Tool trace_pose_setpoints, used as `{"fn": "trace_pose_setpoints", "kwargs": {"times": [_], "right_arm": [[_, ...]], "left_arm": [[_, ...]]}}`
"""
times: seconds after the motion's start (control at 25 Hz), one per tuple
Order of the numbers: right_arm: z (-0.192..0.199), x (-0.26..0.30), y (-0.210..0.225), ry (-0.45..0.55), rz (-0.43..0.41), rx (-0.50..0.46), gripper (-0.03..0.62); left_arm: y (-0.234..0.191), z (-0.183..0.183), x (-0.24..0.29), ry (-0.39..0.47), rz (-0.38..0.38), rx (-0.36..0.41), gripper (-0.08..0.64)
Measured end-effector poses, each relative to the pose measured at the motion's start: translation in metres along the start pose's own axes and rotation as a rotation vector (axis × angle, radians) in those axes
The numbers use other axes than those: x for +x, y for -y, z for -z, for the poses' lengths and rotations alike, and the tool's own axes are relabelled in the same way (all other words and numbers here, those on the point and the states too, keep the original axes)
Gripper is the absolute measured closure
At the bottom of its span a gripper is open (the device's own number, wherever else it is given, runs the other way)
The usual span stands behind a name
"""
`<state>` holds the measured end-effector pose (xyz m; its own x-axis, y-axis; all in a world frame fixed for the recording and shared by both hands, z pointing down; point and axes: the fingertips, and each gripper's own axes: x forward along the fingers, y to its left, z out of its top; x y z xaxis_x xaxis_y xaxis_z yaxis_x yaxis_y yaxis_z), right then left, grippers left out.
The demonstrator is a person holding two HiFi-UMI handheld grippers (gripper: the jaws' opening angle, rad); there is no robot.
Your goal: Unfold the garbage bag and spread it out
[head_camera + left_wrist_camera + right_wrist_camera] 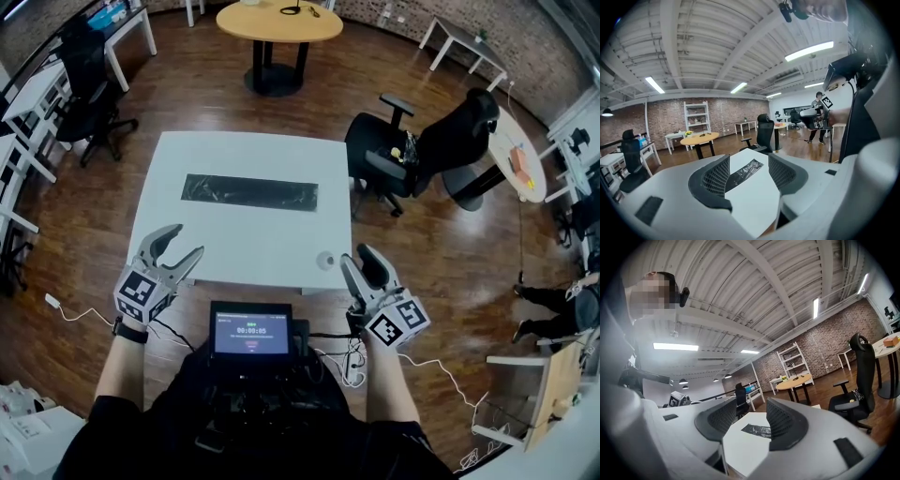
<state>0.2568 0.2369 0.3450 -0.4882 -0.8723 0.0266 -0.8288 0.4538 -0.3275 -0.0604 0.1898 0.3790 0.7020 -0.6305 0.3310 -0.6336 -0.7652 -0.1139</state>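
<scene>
A folded black garbage bag lies as a long flat strip across the middle of the white table. It also shows between the jaws in the left gripper view, bag, and in the right gripper view, bag. My left gripper hovers over the table's near left edge, open and holding nothing. Off the near right corner my right gripper is also open and empty. Both are well short of the bag.
A small round object sits near the table's near right corner. A black office chair stands to the table's right, another chair at far left. A round wooden table is beyond. A screen device hangs at my chest.
</scene>
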Motion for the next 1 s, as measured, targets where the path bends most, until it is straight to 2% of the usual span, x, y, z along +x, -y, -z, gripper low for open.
{"fn": "trace_pose_setpoints", "kwargs": {"times": [0.2, 0.32, 0.6, 0.76, 1.0], "right_arm": [[0.002, -0.001, 0.003, -0.014, -0.034, -0.002, 0.393], [0.004, 0.000, 0.006, -0.022, -0.050, -0.006, 0.393], [0.001, 0.018, -0.001, -0.028, -0.083, -0.013, 0.393], [-0.001, 0.040, -0.004, -0.033, -0.093, -0.020, 0.393], [0.001, 0.089, -0.011, -0.052, -0.089, -0.025, 0.393]], "left_arm": [[-0.005, 0.003, -0.002, -0.017, -0.038, 0.049, 0.302], [-0.005, 0.001, -0.002, -0.018, -0.064, 0.034, 0.302], [-0.016, 0.004, -0.004, -0.029, -0.069, 0.048, 0.302], [-0.039, 0.012, 0.000, -0.050, -0.074, 0.090, 0.310], [-0.092, 0.030, 0.012, -0.079, -0.065, 0.093, 0.310]]}}
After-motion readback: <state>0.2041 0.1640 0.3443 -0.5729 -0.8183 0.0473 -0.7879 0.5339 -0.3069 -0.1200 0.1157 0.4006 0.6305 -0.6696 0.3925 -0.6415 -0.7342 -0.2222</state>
